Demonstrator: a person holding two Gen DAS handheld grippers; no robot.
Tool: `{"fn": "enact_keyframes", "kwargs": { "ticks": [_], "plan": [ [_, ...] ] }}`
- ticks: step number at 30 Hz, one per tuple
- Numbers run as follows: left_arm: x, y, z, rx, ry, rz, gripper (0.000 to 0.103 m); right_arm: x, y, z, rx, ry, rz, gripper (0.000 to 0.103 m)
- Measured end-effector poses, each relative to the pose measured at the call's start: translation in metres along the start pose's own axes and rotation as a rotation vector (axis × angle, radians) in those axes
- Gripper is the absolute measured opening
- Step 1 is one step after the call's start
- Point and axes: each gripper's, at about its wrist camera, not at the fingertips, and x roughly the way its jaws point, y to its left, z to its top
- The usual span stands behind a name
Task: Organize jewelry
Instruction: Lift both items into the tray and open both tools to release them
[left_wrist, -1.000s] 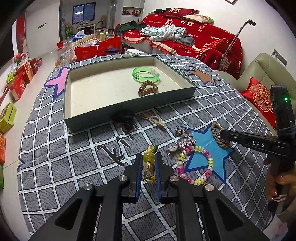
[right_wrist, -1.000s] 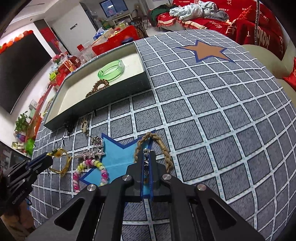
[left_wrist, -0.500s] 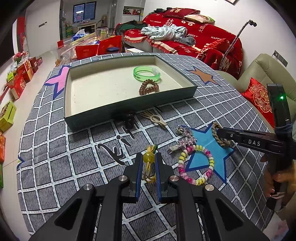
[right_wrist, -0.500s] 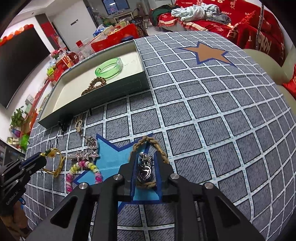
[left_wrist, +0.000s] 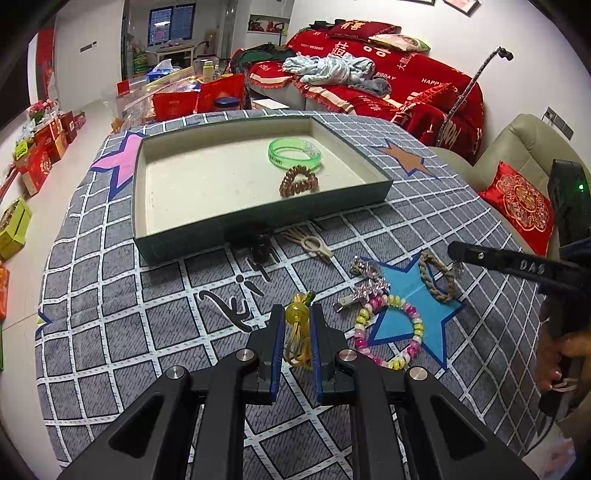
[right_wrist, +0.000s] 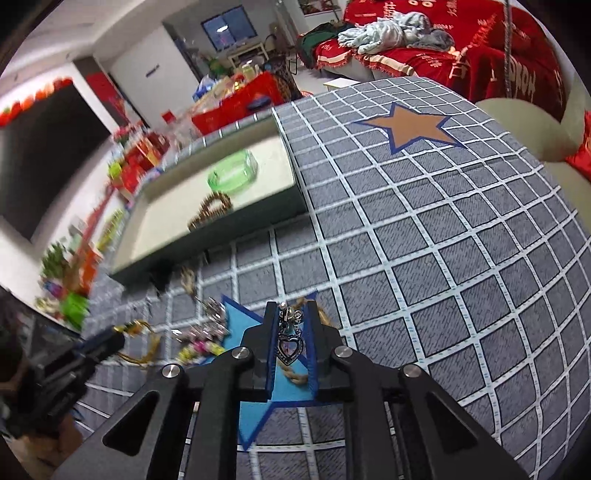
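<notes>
My left gripper (left_wrist: 294, 308) is shut on a yellow bead-and-cord bracelet (left_wrist: 297, 343) just above the checked cloth. My right gripper (right_wrist: 291, 304) holds a silver heart pendant (right_wrist: 290, 347) by its top; the heart dangles between the blue pads as the jaws are closing on it. In the left wrist view the right gripper (left_wrist: 452, 247) hovers over a braided rope bracelet (left_wrist: 437, 280) lying on a blue star (left_wrist: 406, 306). The green-walled tray (left_wrist: 258, 221) beyond holds a green bangle (left_wrist: 294, 153) and a brown bead bracelet (left_wrist: 299, 183).
On the cloth lie a colourful bead bracelet (left_wrist: 388, 332), a silver star clip (left_wrist: 364, 291), a beige hair clip (left_wrist: 314, 245) and a black clip (left_wrist: 258, 243) against the tray's front wall. A beige armchair with a red cushion (left_wrist: 517, 206) stands at the right.
My right gripper has risen off the blue star with the heart pendant, its jaws now a little wider than a second ago. The left gripper and its yellow bracelet have kept still.
</notes>
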Motion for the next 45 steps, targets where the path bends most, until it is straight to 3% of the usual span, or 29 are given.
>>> {"fn": "enact_keyframes", "kwargs": {
  "ticks": [10, 19, 26, 33, 37, 45],
  "plan": [
    [-0.017, 0.011, 0.031, 0.007, -0.062, 0.010, 0.031, -0.008, 0.030, 0.030, -0.012, -0.034, 0.092, 0.015],
    [-0.011, 0.029, 0.078, 0.007, -0.102, 0.027, 0.031, 0.023, 0.059, 0.076, -0.019, -0.025, 0.143, 0.015],
    [0.023, 0.046, 0.115, 0.011, -0.091, 0.063, 0.031, 0.068, 0.063, 0.103, -0.034, 0.015, 0.093, 0.015],
    [0.069, 0.069, 0.138, -0.035, -0.030, 0.065, 0.031, 0.110, 0.056, 0.117, -0.040, 0.066, 0.035, 0.015],
    [0.090, 0.080, 0.141, -0.062, 0.008, 0.076, 0.031, 0.128, 0.054, 0.122, -0.048, 0.082, -0.004, 0.015],
    [0.112, 0.092, 0.140, -0.076, 0.036, 0.171, 0.031, 0.145, 0.060, 0.134, -0.090, 0.070, -0.052, 0.015]
  ]
}}
